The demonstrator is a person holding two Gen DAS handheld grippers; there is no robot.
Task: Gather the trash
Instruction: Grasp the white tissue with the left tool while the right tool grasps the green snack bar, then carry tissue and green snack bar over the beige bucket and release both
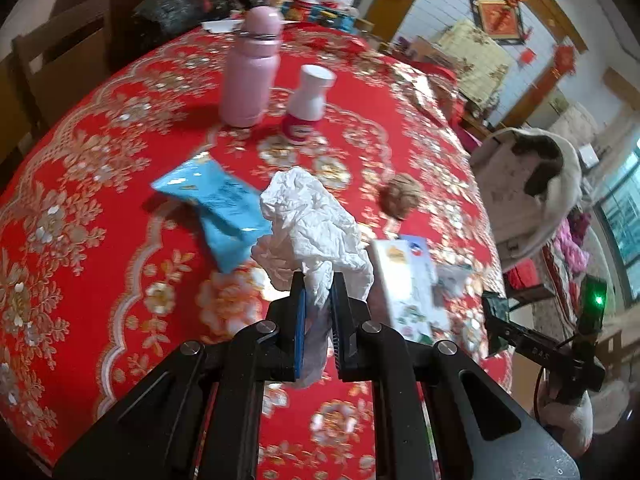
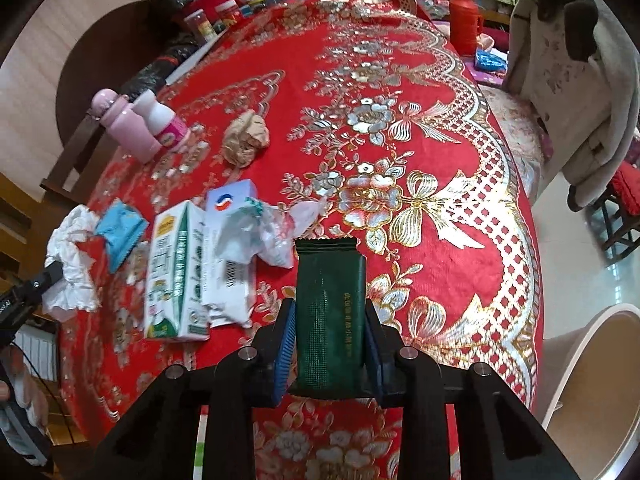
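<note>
Left wrist view: I'm pinching the white tissue w/ left fingers, right fingers clamping the green wrapper (both lifted off the table, prob. for binning).

A lived-in dining room around a round worktop

The round worktop's red cloth with gold and silver flowers fills the view ahead of the claw. A dark wooden chair stands at its far left edge. To the right, a cream coat draped over a chair back stands above a pale glossy tile floor. Red paper ornaments on a white tiled wall hang far right, beside a daylit window.
</note>
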